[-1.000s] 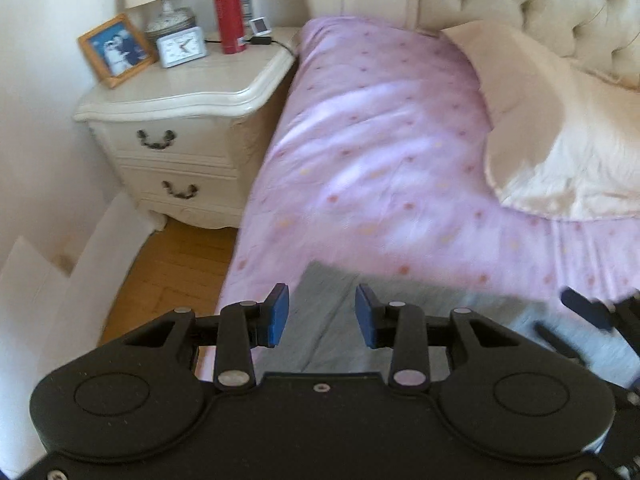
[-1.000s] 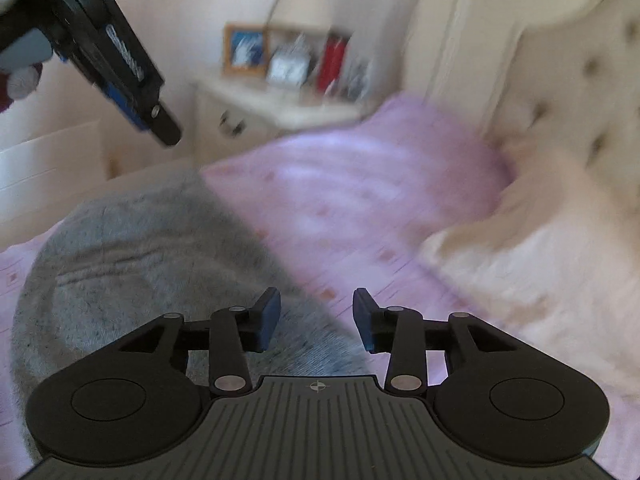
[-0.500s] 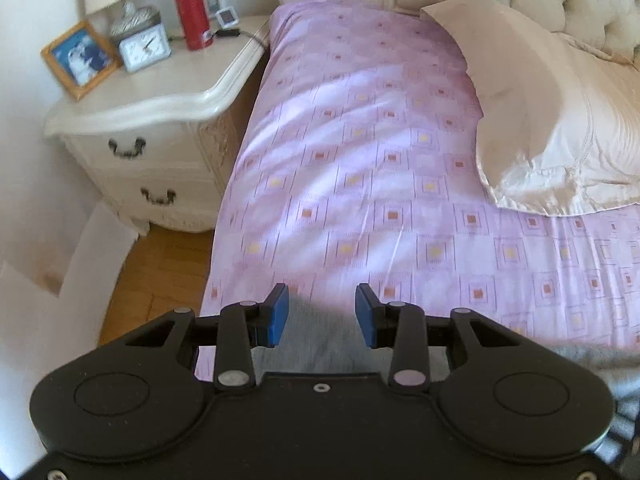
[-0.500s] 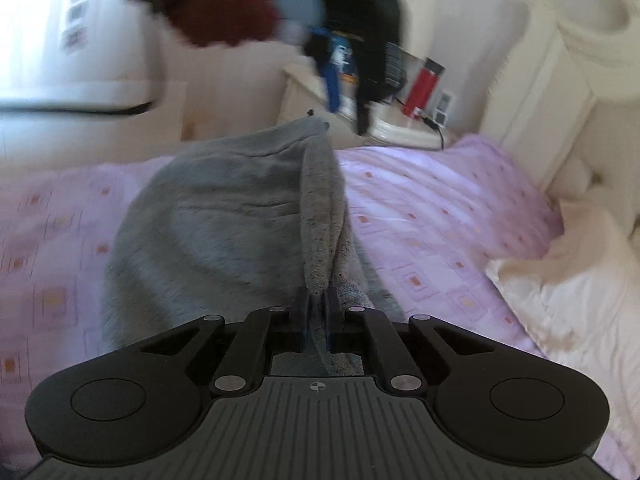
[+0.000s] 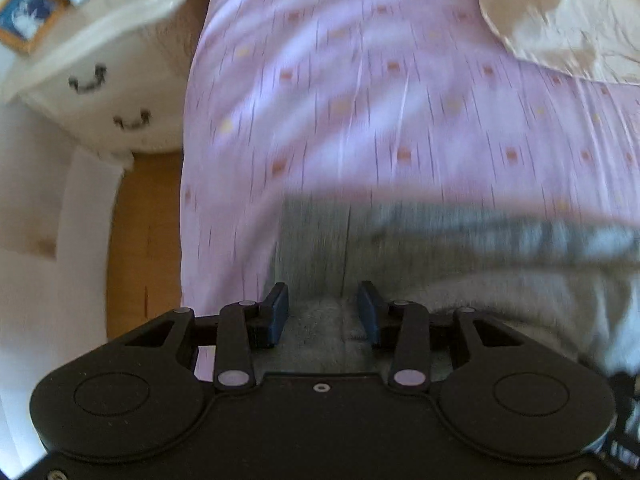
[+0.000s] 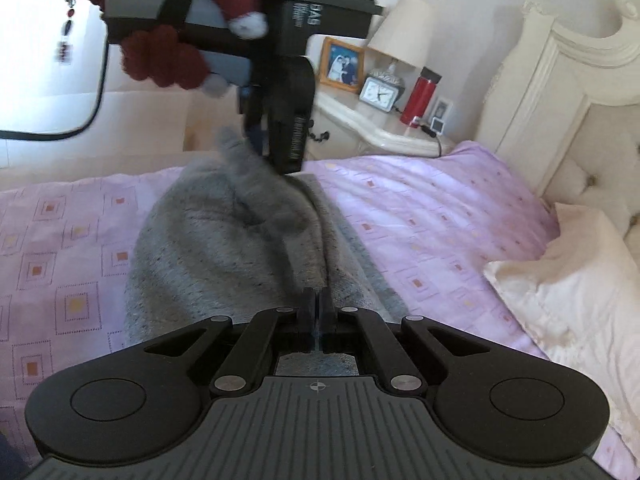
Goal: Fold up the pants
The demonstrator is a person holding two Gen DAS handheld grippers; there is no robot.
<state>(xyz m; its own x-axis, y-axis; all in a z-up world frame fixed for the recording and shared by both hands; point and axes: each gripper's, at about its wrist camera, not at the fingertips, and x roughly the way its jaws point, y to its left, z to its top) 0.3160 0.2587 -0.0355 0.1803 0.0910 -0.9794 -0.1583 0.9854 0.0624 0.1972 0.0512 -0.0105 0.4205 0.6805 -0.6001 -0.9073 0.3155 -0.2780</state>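
The grey pants (image 6: 224, 248) lie on the pink patterned bed sheet (image 6: 432, 216). My right gripper (image 6: 317, 312) is shut on the near edge of the pants, lifting a fold. My left gripper (image 5: 322, 312) is open, its blue pads either side of the grey cloth (image 5: 400, 248) just below it; this view is blurred. In the right wrist view the left gripper (image 6: 264, 136) hangs over the far end of the pants, held by a hand in a dark red glove (image 6: 160, 56).
A cream pillow (image 6: 568, 280) lies at the right by the tufted headboard (image 6: 592, 152). A white nightstand (image 6: 384, 128) at the bed's far side carries a lamp, clock, photo frame and red bottle (image 6: 420, 96). Wooden floor (image 5: 144, 240) runs beside the bed.
My left gripper has dropped lower over the pants, with grey cloth now between its open pads. My right gripper went from open to shut on the pants' edge and still holds it.
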